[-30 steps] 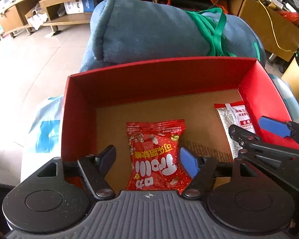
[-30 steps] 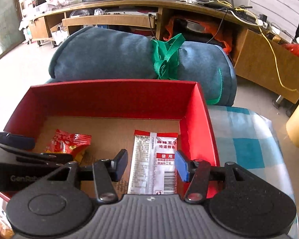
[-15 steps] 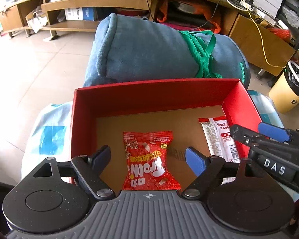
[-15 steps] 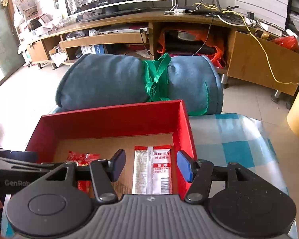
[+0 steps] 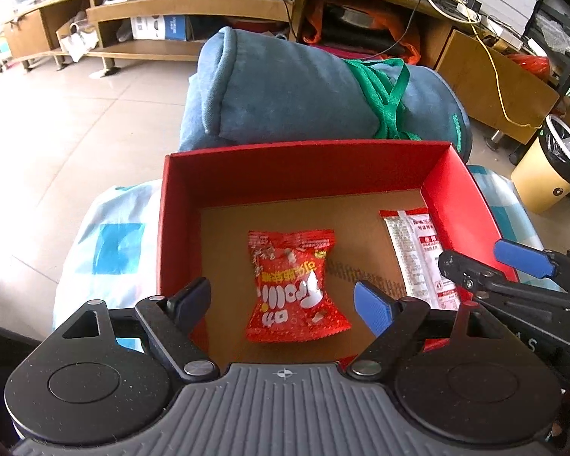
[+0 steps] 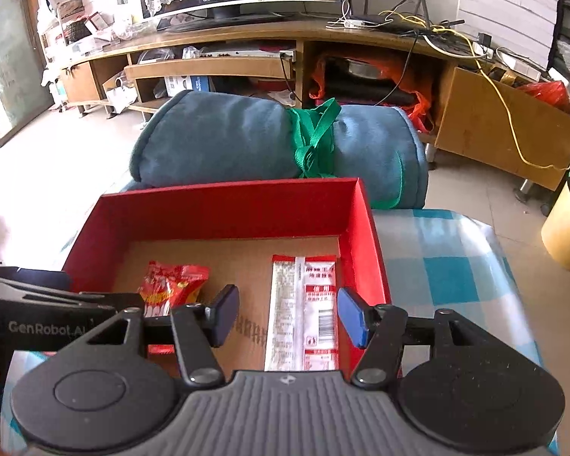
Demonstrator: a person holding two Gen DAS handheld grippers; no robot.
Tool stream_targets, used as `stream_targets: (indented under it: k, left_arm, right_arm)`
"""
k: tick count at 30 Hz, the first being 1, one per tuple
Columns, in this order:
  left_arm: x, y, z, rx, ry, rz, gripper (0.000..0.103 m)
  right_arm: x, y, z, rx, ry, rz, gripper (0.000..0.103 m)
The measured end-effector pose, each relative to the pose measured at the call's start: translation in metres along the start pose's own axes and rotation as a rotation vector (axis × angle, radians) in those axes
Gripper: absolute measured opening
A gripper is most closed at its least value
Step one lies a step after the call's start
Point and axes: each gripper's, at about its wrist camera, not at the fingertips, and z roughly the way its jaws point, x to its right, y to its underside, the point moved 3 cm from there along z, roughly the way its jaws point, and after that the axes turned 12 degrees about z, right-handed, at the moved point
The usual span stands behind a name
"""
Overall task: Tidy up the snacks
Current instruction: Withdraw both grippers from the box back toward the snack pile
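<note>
A red cardboard box (image 5: pixel 296 167) (image 6: pixel 228 205) holds two snacks. A red puffed packet (image 5: pixel 294 288) (image 6: pixel 171 285) lies in its middle. A long red-and-white sachet (image 5: pixel 418 250) (image 6: pixel 304 307) lies by its right wall. My left gripper (image 5: pixel 283 302) is open and empty above the box's near edge, over the red packet. My right gripper (image 6: pixel 285 315) is open and empty above the sachet's near end. In the left wrist view it (image 5: pixel 490 262) shows at the right.
A rolled blue blanket (image 5: pixel 315 87) (image 6: pixel 277 148) tied with a green strap lies right behind the box. The box sits on a blue-and-white checked cloth (image 6: pixel 444 266). A yellow bin (image 5: pixel 547 174) stands on the floor at right. Wooden shelving (image 6: pixel 247 57) lines the back.
Both grippers have drawn back and up from the box, open and empty throughout. The two snacks lie still in the box.
</note>
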Motion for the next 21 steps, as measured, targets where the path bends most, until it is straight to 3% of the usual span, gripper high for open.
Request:
stream_targets:
  k: [21]
  left_arm:
    - [0.004,0.050,-0.027,-0.026,0.044,-0.020,0.088]
  right_arm:
    - [-0.009,0.042,-0.037,-0.025,-0.003,-0.041,0.055]
